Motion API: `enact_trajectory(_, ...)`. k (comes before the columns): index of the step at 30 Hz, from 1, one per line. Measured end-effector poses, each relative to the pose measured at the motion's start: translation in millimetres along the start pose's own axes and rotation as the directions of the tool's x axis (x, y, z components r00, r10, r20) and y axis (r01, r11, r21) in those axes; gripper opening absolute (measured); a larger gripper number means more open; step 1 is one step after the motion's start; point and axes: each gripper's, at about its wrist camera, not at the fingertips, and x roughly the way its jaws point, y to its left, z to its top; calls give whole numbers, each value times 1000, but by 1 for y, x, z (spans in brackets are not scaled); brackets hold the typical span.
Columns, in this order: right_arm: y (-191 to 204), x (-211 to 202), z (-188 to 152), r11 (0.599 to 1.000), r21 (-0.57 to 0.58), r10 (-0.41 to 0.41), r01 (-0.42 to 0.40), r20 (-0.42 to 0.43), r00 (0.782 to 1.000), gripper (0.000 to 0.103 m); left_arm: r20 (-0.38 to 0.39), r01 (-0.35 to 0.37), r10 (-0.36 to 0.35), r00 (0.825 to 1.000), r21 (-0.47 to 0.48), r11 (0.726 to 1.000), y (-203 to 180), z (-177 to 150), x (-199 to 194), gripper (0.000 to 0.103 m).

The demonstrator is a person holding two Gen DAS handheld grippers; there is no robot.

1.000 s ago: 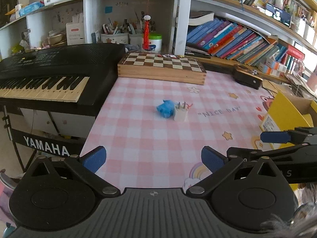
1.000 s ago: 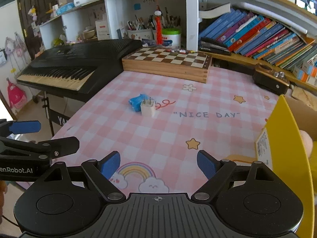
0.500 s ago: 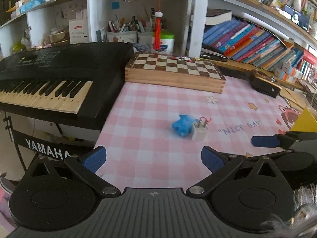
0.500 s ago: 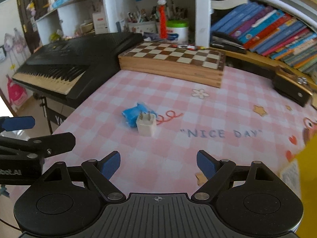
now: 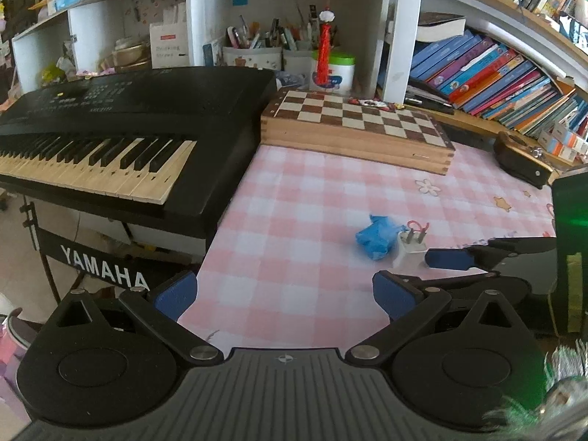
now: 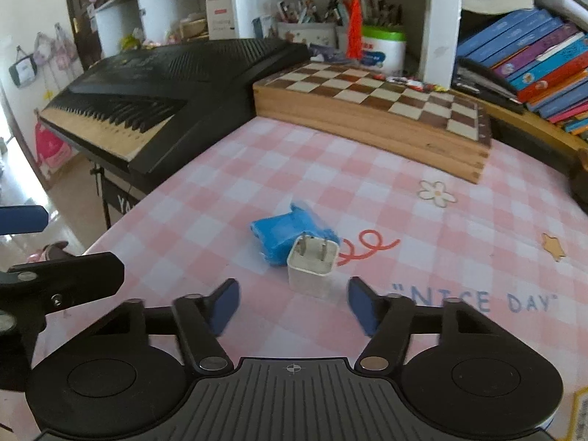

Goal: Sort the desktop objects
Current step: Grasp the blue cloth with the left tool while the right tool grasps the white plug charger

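Note:
A white plug adapter [image 6: 312,266] stands prongs-up on the pink checked tablecloth [image 6: 404,220], touching a crumpled blue packet [image 6: 283,235] behind it. My right gripper [image 6: 294,303] is open and empty, its fingers just short of the adapter on either side. In the left wrist view the adapter [image 5: 409,253] and the blue packet [image 5: 376,239] lie ahead to the right, with a right gripper fingertip [image 5: 446,258] beside the adapter. My left gripper [image 5: 275,294] is open and empty over the table's near left edge.
A black Yamaha keyboard [image 5: 110,139] overhangs the table's left side. A wooden chessboard box [image 5: 356,128] lies at the back, shelves with pen cups and books [image 5: 496,73] behind it. A dark brown case [image 5: 522,158] sits at the right.
My right gripper has moved forward and down to the adapter, its fingers narrowing somewhat. The left gripper has shifted left and closer. The yellow box has left both views.

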Motion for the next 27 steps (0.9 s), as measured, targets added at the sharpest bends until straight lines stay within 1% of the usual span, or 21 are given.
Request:
enact_trajectory(3,0,2,1,1000,-26,-13,13,22,1000,46,-10,-6,6,1000,-7,1000,2,0,5,103)
enact_trajectory(4,-1,2,2,1000,-23,-10,11,28,1000,38,-14,-7,7,1000,-9,1000,2,1,7,103)
enact_trajectory(5,-3,2,2,1000,-18,-11,12,30,999,26,-16,-8,8,1000,-9,1000,2,1,9,103)
enact_trajectory(7,-8,0,4,1000,8,-12,12,22,1000,26,-18,-5,5,1000,-7,1000,1,2,12,103)
enact_trajectory(14,-35,-24,0,991,113,-74,68,46,996,27,-22,19,-19,1000,12,1000,-12,8,32,103)
enact_trajectory(16,-46,-30,-2,985,145,-103,96,44,994,27,-28,34,-34,999,22,999,-18,10,40,103)
enact_trajectory(18,-57,-36,-4,975,186,-129,121,30,991,27,-24,35,-34,999,39,999,-27,12,45,103)
enact_trajectory(20,-65,-41,-7,966,220,-141,132,25,990,27,-21,44,-43,999,63,997,-37,14,52,103)
enact_trajectory(23,-72,-48,-11,961,240,-151,141,28,988,27,-18,49,-47,999,91,995,-51,17,63,103)
enact_trajectory(26,-74,-54,-14,960,243,-154,141,33,988,26,-4,68,-68,998,107,992,-61,21,72,100)
enact_trajectory(27,-74,-54,-14,960,244,-153,140,34,988,27,-2,82,-82,997,110,991,-63,21,75,97)
